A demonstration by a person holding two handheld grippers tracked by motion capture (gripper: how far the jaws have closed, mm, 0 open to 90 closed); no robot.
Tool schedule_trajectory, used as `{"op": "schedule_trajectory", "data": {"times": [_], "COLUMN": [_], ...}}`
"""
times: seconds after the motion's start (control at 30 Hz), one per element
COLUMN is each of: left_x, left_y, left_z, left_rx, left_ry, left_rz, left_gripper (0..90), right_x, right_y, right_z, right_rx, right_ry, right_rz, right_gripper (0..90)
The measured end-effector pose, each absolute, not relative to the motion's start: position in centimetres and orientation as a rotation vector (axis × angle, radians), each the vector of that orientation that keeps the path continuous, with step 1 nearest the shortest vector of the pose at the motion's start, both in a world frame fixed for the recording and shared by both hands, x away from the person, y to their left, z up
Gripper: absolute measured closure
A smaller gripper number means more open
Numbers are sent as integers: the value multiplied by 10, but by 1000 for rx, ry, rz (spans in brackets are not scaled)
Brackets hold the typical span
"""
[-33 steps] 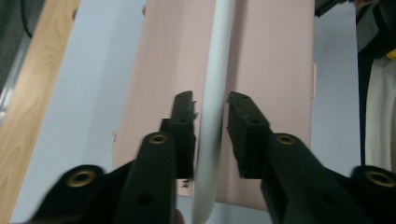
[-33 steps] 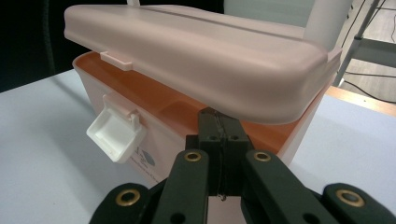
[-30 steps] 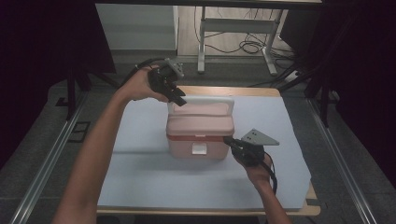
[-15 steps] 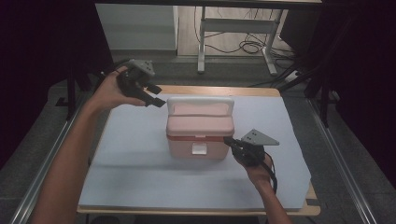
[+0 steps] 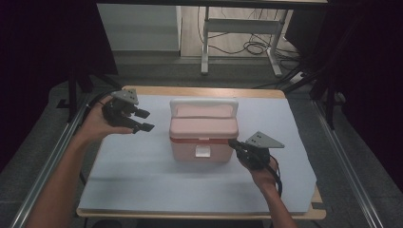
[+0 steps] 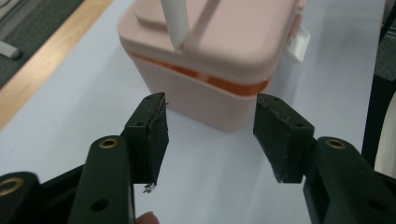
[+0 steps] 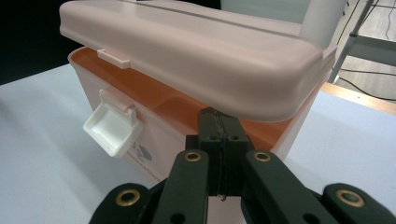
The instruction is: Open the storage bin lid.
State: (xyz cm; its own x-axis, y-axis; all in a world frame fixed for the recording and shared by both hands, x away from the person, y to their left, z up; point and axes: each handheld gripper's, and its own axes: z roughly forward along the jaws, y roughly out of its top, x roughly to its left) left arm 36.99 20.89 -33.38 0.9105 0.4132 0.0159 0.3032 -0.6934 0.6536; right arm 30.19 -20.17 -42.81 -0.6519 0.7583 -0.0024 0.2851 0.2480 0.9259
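While held above the pale desk [image 5: 142,180] at about nine o'clock from the pink storage box [image 5: 203,137], left claw [image 5: 141,120] released, jaws just widened and nothing between them, aimed toward the box well apart from it. At desk centre, pink storage box standing upright, white handle [image 5: 204,103] raised behind the lid [image 7: 196,51], lid lifted slightly off the orange rim, white latch [image 7: 112,126] hanging undone on the front wall. At about four o'clock from the box, right claw [image 5: 234,144] clenched with jaws pressed together, tips tucked against the box's right corner just under the lid's edge.
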Motion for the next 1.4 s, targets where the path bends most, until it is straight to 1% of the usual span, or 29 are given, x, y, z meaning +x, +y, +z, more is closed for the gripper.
{"op": "schedule_trajectory", "data": {"times": [0.4,0.73,0.87,1.1,1.17,1.4], "left_x": [359,353,352,346,343,334], "left_y": [212,216,217,210,206,193], "left_z": [-380,-397,-401,-405,-405,-401], "left_rx": [2327,2300,2311,2289,2292,2291], "left_ry": [590,612,610,606,594,569], "left_rz": [183,167,184,202,207,216], "left_gripper": [529,576,632,849,891,900], "right_x": [302,303,304,304,304,303], "right_y": [-202,-200,-200,-201,-201,-201], "right_z": [-429,-430,-430,-429,-429,-429], "right_rx": [953,952,949,951,949,950], "right_ry": [2064,2057,2057,2057,2056,2055], "right_rz": [1390,1388,1385,1386,1385,1384], "right_gripper": [900,900,900,900,900,900]}}
